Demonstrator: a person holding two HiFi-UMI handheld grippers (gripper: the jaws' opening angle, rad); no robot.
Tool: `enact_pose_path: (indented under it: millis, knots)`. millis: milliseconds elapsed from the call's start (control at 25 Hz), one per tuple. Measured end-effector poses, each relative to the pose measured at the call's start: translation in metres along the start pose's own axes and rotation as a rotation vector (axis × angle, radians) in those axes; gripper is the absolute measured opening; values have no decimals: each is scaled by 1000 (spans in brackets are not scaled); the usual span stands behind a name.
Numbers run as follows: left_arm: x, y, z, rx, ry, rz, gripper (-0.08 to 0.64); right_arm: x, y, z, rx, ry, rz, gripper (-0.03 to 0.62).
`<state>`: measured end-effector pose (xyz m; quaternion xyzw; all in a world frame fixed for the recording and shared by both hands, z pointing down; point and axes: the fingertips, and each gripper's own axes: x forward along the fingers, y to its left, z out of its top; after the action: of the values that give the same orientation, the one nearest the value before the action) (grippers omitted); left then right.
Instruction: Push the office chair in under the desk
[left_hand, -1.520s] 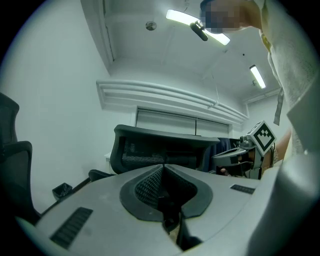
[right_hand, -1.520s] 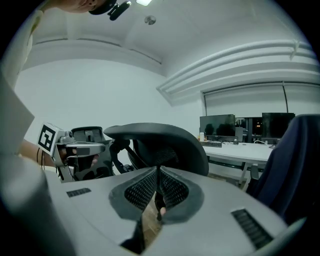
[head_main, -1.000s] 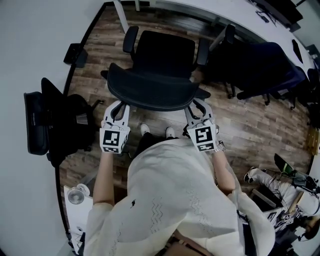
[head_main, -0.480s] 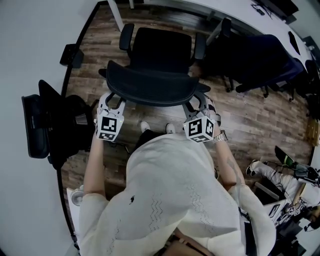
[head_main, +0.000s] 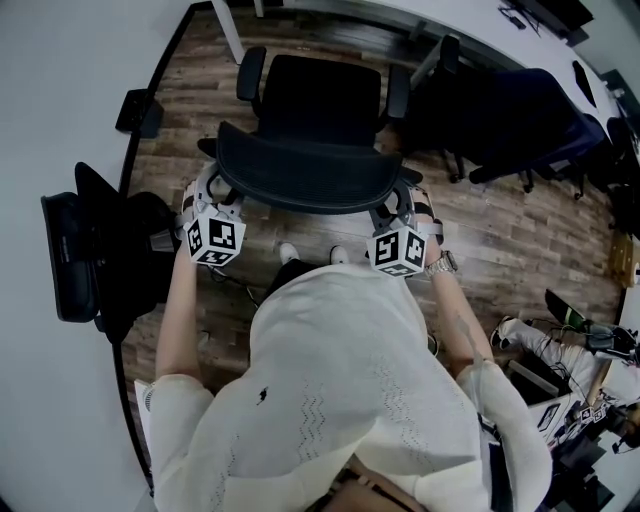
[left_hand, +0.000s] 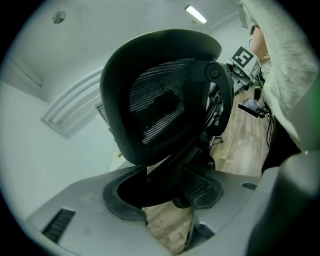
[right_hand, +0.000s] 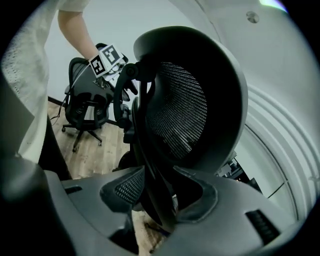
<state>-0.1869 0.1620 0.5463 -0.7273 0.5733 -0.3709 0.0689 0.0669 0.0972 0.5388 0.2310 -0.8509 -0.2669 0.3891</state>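
Head view: our office chair (head_main: 310, 165) sits on the wood floor (head_main: 500, 250), seat facing the white tabletop (head_main: 400, 12). Left gripper (head_main: 213, 187) fingers have just been opening, now spread around the backrest edge. Right gripper (head_main: 396, 207) fingers are spread around its frame too.

The office chair (head_main: 312, 120) is black and stands upright on the wooden floor (head_main: 500, 240), its seat (head_main: 322, 98) turned toward the white tabletop (head_main: 400, 14) along the top of the head view. The curved backrest (head_main: 305, 178) has a solid rim around a see-through mesh panel and is the nearest part. An armrest (head_main: 250, 72) stands at each side of the seat. The seat's front edge lies near the tabletop's edge, beside the white desk leg (head_main: 228, 32), and most of the chair is out in the open.
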Motion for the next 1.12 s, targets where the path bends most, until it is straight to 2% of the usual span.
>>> enact_pose_path:
  millis: [280, 440, 760, 1120]
  knots:
    - [17, 0, -10, 165, 36, -32, 207, 0, 0, 2, -38, 24, -40, 194]
    - [24, -2, -11, 225, 25, -36, 209, 1, 1, 2, -52, 29, -38, 195]
    - [27, 1, -10, 233, -2, -79, 209, 4, -1, 3, -35, 43, -29, 196]
    - [32, 3, -8, 237, -24, -87, 209, 8, -6, 2, -16, 37, -15, 193]
